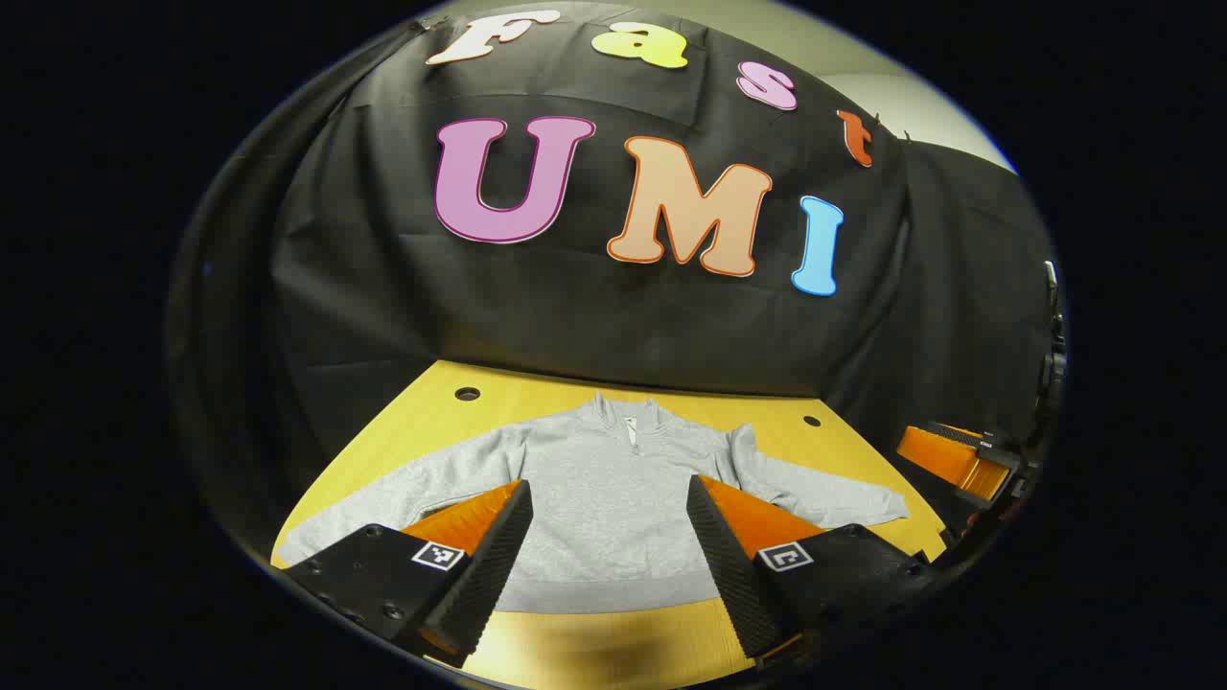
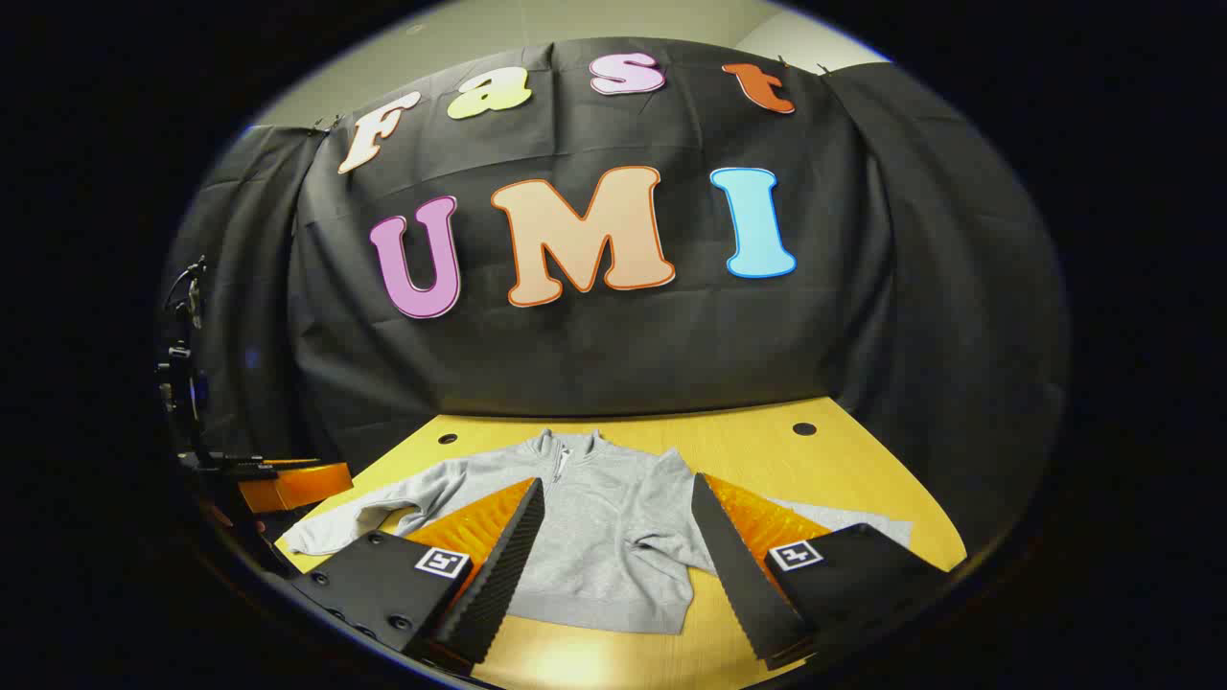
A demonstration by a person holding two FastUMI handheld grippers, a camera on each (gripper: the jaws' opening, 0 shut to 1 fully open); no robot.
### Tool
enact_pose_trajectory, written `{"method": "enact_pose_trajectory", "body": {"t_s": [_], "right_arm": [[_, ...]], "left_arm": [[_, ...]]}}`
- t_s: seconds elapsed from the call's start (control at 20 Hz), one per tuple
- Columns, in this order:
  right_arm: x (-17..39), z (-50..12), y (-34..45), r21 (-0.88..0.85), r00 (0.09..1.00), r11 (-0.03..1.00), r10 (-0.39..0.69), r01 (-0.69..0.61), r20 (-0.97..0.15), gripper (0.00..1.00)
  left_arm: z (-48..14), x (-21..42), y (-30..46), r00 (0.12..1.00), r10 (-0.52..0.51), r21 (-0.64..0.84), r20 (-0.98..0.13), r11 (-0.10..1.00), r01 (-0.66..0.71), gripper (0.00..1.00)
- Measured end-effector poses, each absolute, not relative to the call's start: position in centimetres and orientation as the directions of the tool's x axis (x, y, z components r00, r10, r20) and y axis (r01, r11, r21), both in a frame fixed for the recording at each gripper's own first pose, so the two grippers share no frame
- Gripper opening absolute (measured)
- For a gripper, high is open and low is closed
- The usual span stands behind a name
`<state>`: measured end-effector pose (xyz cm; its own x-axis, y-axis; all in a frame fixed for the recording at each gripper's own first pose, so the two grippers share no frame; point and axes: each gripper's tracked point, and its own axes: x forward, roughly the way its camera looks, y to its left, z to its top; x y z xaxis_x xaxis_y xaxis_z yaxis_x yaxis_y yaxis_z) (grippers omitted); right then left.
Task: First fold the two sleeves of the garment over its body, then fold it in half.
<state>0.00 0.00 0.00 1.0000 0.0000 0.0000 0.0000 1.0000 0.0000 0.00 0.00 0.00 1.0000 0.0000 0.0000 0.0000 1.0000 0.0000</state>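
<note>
Nearest us in the left gripper view is the left gripper (image 1: 609,503), fingers spread wide apart w/ nothing between them, held above the table's near edge. Between the two fingers we see the grey sweatshirt (image 1: 613,508) lying flat on the yellow table (image 1: 844,441), front up, collar (image 1: 628,414) toward the far edge by the black cloth wall (image 1: 594,316), hem toward the near edge. Both sleeves are spread out to the sides, neither lies over the body: one sleeve (image 1: 403,498) runs toward the table's near left corner, the other sleeve (image 1: 824,494) reaches toward the right edge. Two small round holes sit in the tabletop near the far edge, one hole (image 1: 467,394) on the left, one hole (image 1: 811,421) on the right. At the right margin of this view we see part of the other gripper, too cut off to judge.

Right gripper view: the right gripper (image 2: 618,522) is likewise wide open, empty, above the near edge. We see the sweatshirt (image 2: 604,537) from further right; its hem looks a bit rumpled on the right side. At the left margin sits part of the left gripper's body, partly out of frame.
</note>
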Motion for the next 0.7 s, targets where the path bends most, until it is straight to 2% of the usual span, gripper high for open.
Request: {"method": "enact_pose_trajectory", "body": {"t_s": [0.7], "right_arm": [[-0.6, -1.4, -6.3, 0.028, 0.994, 0.995, -0.099, 0.101, -0.043, 0.98]], "left_arm": [[-1.0, -0.3, 0.0, 0.999, 0.022, 0.016, -0.034, 1.0, -0.022, 0.95]]}}
